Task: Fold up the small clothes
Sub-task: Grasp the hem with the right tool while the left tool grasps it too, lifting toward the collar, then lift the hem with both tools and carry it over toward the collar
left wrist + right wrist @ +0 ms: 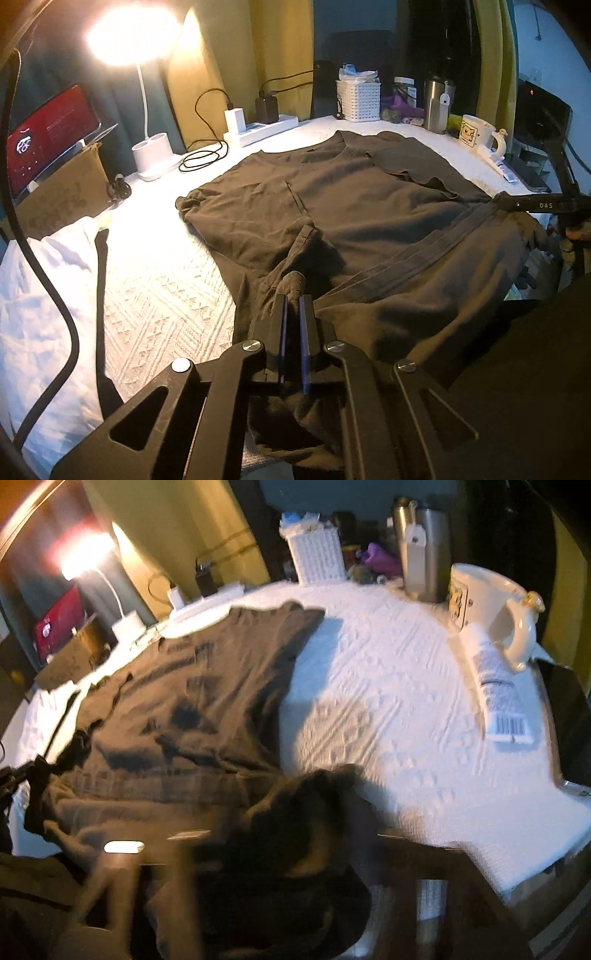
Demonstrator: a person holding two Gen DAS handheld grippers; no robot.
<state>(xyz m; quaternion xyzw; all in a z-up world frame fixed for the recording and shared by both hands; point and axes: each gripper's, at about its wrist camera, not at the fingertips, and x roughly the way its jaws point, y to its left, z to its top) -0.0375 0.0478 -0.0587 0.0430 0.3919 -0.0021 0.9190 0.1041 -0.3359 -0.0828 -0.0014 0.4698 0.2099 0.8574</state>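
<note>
Left tool (293, 306) pinches the brown T-shirt's (369, 206) hem; right tool's (280, 849) grip is blurred, unreadable. Lifting both corners evenly should keep the fold square.

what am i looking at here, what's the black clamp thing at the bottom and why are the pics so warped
There is no robot. A person holds a clamp tool in each hand, and each tool carries a wide-angle camera, which bends the pictures.

The left camera shows the left hand-held gripper shut on a bunched edge of a dark brown shirt. The shirt lies spread on a white textured cloth, to be folded.

The right camera's picture is blurred. Its own gripper is too smeared to judge. A mug and a white tube sit alongside.
</note>
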